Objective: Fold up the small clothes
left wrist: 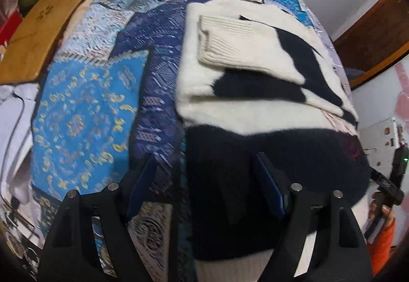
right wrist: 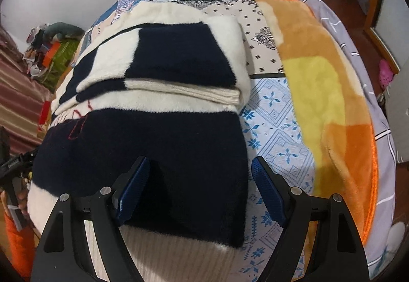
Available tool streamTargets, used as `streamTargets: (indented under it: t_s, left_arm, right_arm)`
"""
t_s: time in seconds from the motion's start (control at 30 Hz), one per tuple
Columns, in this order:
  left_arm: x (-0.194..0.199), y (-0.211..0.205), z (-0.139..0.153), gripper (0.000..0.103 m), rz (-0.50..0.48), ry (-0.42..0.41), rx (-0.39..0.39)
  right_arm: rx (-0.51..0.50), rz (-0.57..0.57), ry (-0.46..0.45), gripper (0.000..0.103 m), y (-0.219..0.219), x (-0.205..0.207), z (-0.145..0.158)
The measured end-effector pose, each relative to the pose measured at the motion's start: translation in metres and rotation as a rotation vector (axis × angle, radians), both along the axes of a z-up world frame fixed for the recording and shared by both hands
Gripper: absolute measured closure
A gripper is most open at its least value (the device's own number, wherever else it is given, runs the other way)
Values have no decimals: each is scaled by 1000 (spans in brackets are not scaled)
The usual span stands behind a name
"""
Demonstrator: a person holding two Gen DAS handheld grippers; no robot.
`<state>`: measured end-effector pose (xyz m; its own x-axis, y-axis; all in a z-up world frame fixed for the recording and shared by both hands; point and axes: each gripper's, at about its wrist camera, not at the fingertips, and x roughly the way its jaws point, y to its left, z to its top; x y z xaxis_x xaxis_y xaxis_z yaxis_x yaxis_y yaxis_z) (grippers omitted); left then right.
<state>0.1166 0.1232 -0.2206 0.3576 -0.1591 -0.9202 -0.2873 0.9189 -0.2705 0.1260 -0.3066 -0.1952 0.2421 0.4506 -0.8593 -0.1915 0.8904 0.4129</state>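
Note:
A cream and navy fuzzy sweater (left wrist: 245,113) lies on the patchwork bedspread (left wrist: 84,113), with both sleeves folded in over its body. A ribbed cream cuff (left wrist: 230,44) lies on top. My left gripper (left wrist: 204,174) is open and hovers over the sweater's near left hem corner, one finger over the bedspread, one over the navy band. In the right wrist view the sweater (right wrist: 158,92) fills the middle. My right gripper (right wrist: 199,179) is open over the near right hem corner, straddling the sweater's right edge. Neither holds anything.
A brown cardboard box (left wrist: 38,33) sits at the bed's left edge. An orange and yellow fleece blanket (right wrist: 332,108) lies right of the sweater. Clutter and a green box (right wrist: 58,56) stand by the far wall. Wooden floor (right wrist: 358,13) shows beyond the bed.

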Motion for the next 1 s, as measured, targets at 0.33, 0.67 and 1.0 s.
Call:
streamTargets:
  t_s: [0.33, 0.67, 1.0]
  left_arm:
    - [0, -17, 2, 25, -41, -27, -110]
    - [6, -29, 30, 85, -98, -134, -30]
    - [39, -7, 73, 91, -4, -298, 47]
  right_arm:
    - [69, 43, -48, 86, 10, -3, 11]
    - [83, 25, -169, 95, 3, 3, 36]
    - [82, -35, -318, 95, -2, 31, 70]
